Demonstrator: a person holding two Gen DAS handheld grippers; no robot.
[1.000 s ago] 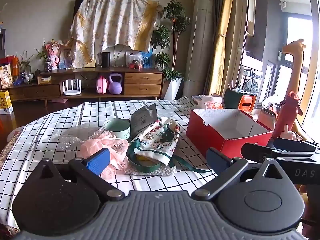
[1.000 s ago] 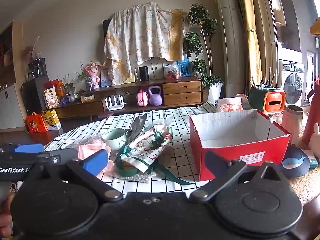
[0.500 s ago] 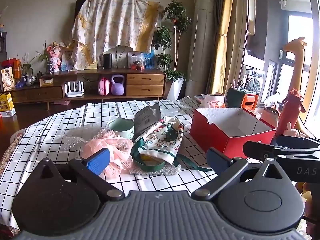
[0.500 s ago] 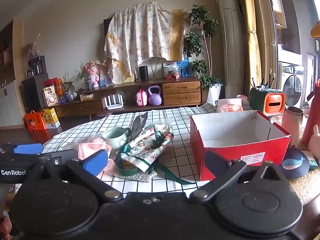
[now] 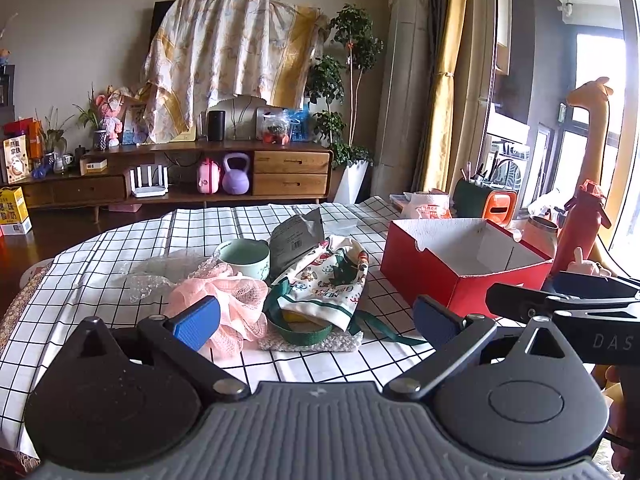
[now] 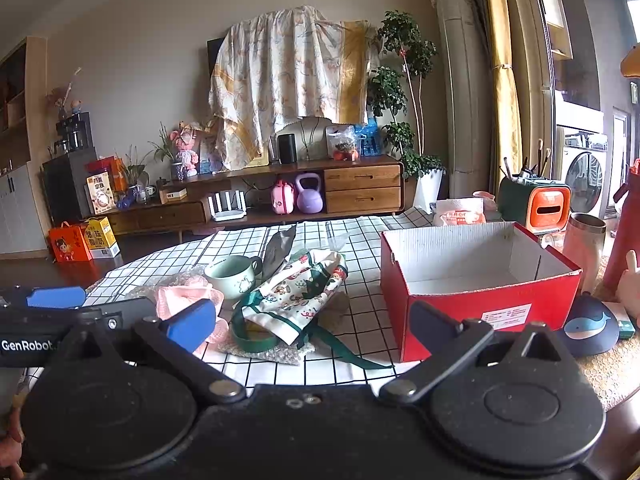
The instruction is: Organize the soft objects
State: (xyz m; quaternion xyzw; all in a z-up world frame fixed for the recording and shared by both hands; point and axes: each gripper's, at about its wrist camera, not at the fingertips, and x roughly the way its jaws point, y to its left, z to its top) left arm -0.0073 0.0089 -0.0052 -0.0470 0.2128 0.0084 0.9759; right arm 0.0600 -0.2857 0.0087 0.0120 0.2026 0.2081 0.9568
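Note:
A pink mesh puff (image 5: pixel 236 300) (image 6: pixel 180 298), a printed drawstring bag with green trim (image 5: pixel 324 288) (image 6: pixel 296 292) and a grey knitted cloth (image 5: pixel 308 342) under it lie mid-table. An open, empty red box (image 5: pixel 460 264) (image 6: pixel 476 280) stands to the right. My left gripper (image 5: pixel 316 320) is open and empty, above the near table edge facing the pile. My right gripper (image 6: pixel 312 322) is open and empty too, beside it on the right.
A green mug (image 5: pixel 244 258), a grey foil pouch (image 5: pixel 296 236) and crumpled clear plastic (image 5: pixel 148 280) sit by the pile on the checked tablecloth (image 5: pixel 120 256). A red bottle (image 5: pixel 580 228), steel cup (image 6: pixel 584 240), whale pouch (image 6: pixel 588 326) and orange-green holder (image 6: pixel 536 200) crowd the right.
Both grippers have drawn back and risen slightly, so the pile and box look a little farther away. Both stay open. Nothing on the table has moved.

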